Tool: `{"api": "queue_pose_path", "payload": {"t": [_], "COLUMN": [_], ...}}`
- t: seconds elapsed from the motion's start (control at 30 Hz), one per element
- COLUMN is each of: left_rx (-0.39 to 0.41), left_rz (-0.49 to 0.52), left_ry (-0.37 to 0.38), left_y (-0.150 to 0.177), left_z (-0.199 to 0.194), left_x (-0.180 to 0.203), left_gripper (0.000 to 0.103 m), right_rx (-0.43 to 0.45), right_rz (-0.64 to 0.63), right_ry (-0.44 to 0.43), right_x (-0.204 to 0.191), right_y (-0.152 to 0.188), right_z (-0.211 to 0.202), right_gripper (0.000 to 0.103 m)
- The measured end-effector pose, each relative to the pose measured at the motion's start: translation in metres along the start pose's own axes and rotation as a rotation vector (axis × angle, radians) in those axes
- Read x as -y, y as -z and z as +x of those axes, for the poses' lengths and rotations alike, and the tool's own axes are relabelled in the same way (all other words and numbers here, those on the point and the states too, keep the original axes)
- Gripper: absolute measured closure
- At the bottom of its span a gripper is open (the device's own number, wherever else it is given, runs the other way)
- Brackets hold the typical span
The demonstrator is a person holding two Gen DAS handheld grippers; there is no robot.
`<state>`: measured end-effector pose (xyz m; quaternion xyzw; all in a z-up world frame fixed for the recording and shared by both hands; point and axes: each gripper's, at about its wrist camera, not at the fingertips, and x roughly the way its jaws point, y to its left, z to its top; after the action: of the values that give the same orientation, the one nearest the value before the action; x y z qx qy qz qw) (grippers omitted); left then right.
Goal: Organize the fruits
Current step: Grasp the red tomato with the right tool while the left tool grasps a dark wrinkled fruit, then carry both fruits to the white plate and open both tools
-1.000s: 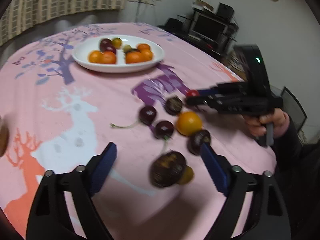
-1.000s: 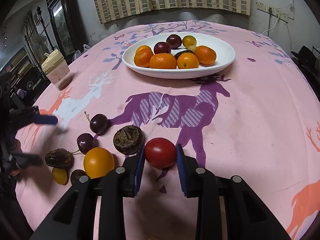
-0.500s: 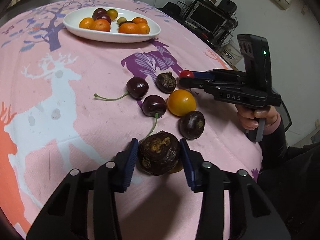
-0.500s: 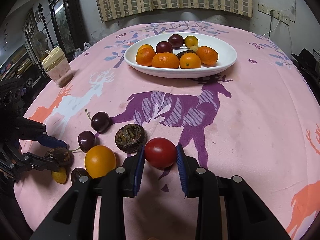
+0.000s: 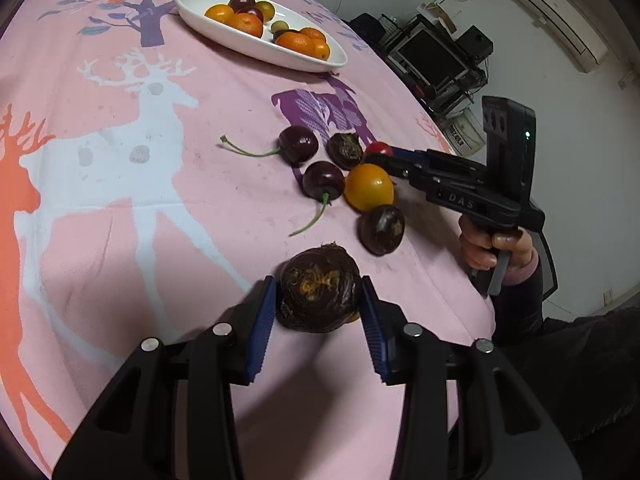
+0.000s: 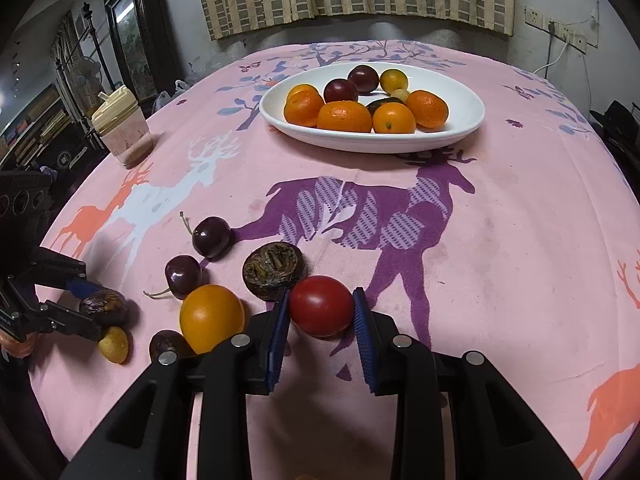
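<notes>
My left gripper [image 5: 319, 304] is shut on a dark wrinkled passion fruit [image 5: 318, 288] near the table's front edge; it also shows in the right wrist view [image 6: 104, 306]. My right gripper [image 6: 320, 312] is shut on a red tomato [image 6: 321, 305], low over the cloth. Loose on the pink cloth lie two dark cherries [image 6: 211, 237] [image 6: 183, 274], a yellow-orange fruit [image 6: 211, 317], a second wrinkled passion fruit [image 6: 273, 268], a small dark fruit [image 6: 166, 343] and a small yellow one [image 6: 115, 344]. The white plate [image 6: 460, 120] at the back holds several oranges and plums.
A plastic cup with a cream lid [image 6: 122, 128] stands at the table's left edge. The round table's edge curves close behind both grippers. A monitor and shelves [image 5: 436, 60] stand beyond the table's far side.
My left gripper has closed around the dark passion fruit and now grips it. The right gripper still holds the tomato in about the same place.
</notes>
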<state>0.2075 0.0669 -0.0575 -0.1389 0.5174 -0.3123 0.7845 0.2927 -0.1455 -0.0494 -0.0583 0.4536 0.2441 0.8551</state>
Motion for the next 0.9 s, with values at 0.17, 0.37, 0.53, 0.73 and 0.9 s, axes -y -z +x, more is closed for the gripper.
{"api": "queue_pose_path", "payload": {"t": [0.17,0.37,0.53,0.73,0.9], "left_rx": [0.003,0.035,0.073,0.221,0.347], "left_rz": [-0.025,-0.047,-0.006,0.143,0.173], "left_ry": [0.010,-0.015,-0.092,-0.234,-0.388], "left_y": [-0.003,-0.009,-0.039,-0.124,-0.202], "left_z": [0.001,-0.006,-0.021,-0.031,0.000], "left_x": [-0.003,-0.009,-0.003,0.028,0.038], "left_gripper": [0.064,0.064,0.064,0.063,0.063], "right_rx": [0.010,0.038,0.104,0.201,0.235], "right_rz": [0.010,0.026,0.038,0.077,0.106], "right_ry": [-0.002,-0.010,-0.026,0.010,0.073], "right_x": [0.002,0.006,0.012,0.034,0.056], "right_y": [0.000,-0.002,-0.016,-0.068,-0.122], "right_z": [-0.003,-0.009,-0.022,-0.021,0.016], "right_gripper": [0.071,0.071,0.071,0.071,0.071]}}
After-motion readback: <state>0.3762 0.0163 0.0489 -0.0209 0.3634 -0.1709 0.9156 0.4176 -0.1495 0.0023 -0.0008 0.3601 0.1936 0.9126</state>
